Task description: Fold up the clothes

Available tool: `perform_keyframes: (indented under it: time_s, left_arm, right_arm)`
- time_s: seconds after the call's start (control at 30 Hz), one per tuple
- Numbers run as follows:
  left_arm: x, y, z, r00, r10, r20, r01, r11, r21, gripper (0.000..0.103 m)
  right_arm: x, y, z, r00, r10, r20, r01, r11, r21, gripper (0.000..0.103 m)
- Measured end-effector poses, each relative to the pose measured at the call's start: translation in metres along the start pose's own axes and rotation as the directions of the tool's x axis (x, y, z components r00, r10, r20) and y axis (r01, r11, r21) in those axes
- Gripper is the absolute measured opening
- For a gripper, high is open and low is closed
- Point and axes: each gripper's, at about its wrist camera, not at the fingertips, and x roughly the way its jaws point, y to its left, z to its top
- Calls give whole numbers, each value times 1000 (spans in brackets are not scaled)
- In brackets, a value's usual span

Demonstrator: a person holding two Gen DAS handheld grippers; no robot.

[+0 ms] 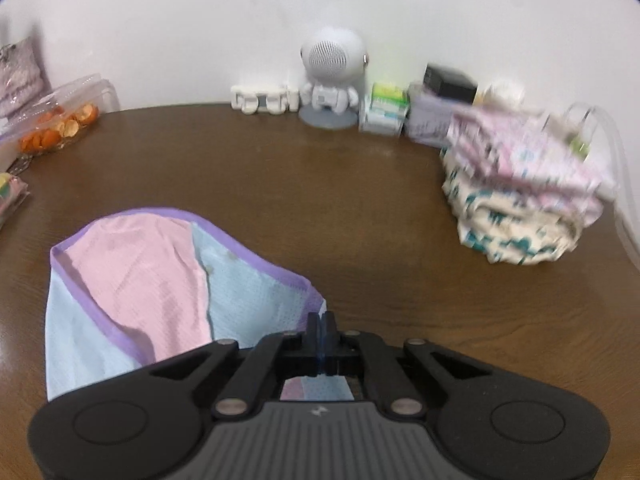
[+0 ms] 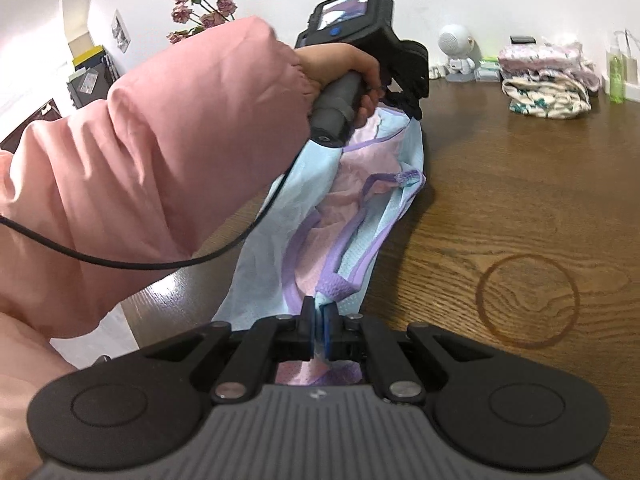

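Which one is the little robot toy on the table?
Look along the back edge of the brown table, against the white wall. The robot toy stands on a grey round base between a white plug strip and small boxes. Only it has a big round head.

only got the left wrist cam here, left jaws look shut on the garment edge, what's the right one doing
Observer: The right gripper is shut on the other end of the same blue, pink and purple garment.
Operator: is the cloth flat between them
Observer: No, in the right wrist view it hangs as a bunched strip from the left gripper down to the right one.
Operator: anything on the table near the right side
Observer: A ring-shaped stain marks the wood table beside the right gripper; no object sits on it.
Operator: who's holding the left unit
Observer: A hand in a pink sleeve grips its handle.
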Motion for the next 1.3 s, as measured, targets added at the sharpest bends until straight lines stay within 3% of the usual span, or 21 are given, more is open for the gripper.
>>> perform_keyframes:
  time_s: [0.23, 0.47, 0.73, 0.97, 1.3]
  left_arm:
    - [-52, 49, 3, 983, -171, 71, 175, 983, -58, 0]
    - [-99, 115, -14, 958, -236, 164, 248, 967, -61, 0]
    - [-77, 185, -51, 956, -250, 155, 274, 948, -160, 0]
    - [-68, 220, -67, 940, -295, 173, 328, 920, -214, 0]
    - [-44, 235, -88, 952, -268, 146, 297, 923, -245, 0]
  right_arm:
    - [-6, 37, 6, 1000, -29, -6, 28, 989, -145, 3]
    - [-4, 88, 11, 998, -64, -26, 53, 947, -318, 3]
    - [34, 117, 1, 980, -32, -194, -43, 928, -369, 3]
    - [33, 125, -5, 981, 5, -196, -82, 920, -384, 3]
    - [42, 126, -22, 962, 37, -269, -136, 923, -361, 3]
